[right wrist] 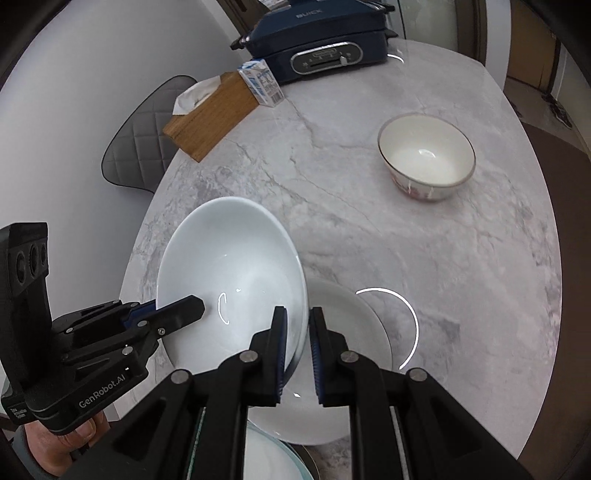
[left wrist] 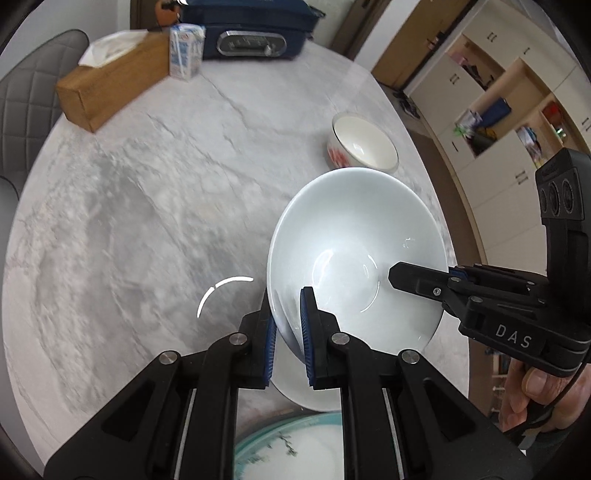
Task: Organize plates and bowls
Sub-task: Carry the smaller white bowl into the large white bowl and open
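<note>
A plain white bowl [left wrist: 354,236] hangs tilted above the marble table [left wrist: 147,206], held from both sides. My left gripper [left wrist: 288,299] is shut on its near rim, one blue pad inside and one outside. My right gripper [right wrist: 299,314] is shut on the opposite rim of the same bowl [right wrist: 229,266]. Each gripper shows in the other's view: the right one [left wrist: 402,278] reaches in from the right, the left one [right wrist: 192,308] from the left. A second bowl [right wrist: 426,155] with a red pattern and a metallic rim stands apart on the table.
A white plate [right wrist: 354,325] lies under the held bowl, and a teal-rimmed plate [left wrist: 295,443] sits at the near edge. At the far side stand a wooden tissue box [left wrist: 110,85], a milk carton [left wrist: 186,50] and a dark blue appliance [left wrist: 251,33]. A grey chair [right wrist: 147,136] stands beside the table.
</note>
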A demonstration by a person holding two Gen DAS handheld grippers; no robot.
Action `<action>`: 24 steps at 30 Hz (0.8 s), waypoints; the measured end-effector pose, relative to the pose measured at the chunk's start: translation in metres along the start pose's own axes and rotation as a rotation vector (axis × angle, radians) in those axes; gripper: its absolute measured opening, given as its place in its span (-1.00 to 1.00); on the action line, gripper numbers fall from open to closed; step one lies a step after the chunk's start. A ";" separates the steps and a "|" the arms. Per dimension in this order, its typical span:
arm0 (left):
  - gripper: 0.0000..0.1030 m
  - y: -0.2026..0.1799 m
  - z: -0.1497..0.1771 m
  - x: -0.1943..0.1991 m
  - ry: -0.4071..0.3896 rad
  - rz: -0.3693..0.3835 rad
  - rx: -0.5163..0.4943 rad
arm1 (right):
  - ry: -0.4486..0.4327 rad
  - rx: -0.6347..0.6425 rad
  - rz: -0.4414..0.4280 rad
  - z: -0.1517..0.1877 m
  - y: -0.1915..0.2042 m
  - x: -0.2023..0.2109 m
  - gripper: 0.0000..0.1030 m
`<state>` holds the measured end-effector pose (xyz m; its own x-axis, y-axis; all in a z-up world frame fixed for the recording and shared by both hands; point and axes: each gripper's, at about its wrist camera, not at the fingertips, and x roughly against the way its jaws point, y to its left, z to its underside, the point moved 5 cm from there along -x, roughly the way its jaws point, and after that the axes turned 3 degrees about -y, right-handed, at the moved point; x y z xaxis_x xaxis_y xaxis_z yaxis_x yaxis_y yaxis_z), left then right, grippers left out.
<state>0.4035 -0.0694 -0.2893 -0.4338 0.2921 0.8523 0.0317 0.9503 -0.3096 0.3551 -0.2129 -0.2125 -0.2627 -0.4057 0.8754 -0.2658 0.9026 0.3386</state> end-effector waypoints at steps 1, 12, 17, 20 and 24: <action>-0.79 -0.004 0.007 -0.005 0.012 0.002 -0.003 | 0.010 -0.013 0.002 0.008 -0.004 -0.002 -0.72; -0.79 -0.014 0.053 -0.048 0.096 -0.039 -0.025 | 0.084 -0.068 0.047 0.059 -0.033 -0.030 -0.73; -0.79 -0.005 0.057 -0.066 0.118 -0.060 -0.003 | 0.103 -0.062 0.069 0.063 -0.037 -0.044 -0.73; -0.79 -0.002 0.055 -0.071 0.109 -0.067 0.000 | 0.096 -0.045 0.085 0.060 -0.037 -0.048 -0.73; -0.79 -0.001 0.050 -0.074 0.103 -0.079 0.000 | 0.111 0.006 0.118 0.057 -0.034 -0.054 -0.73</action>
<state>0.3904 -0.0971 -0.3732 -0.3403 0.2258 0.9128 0.0012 0.9708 -0.2397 0.3255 -0.2300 -0.2905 -0.1886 -0.2786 0.9417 -0.2448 0.9420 0.2297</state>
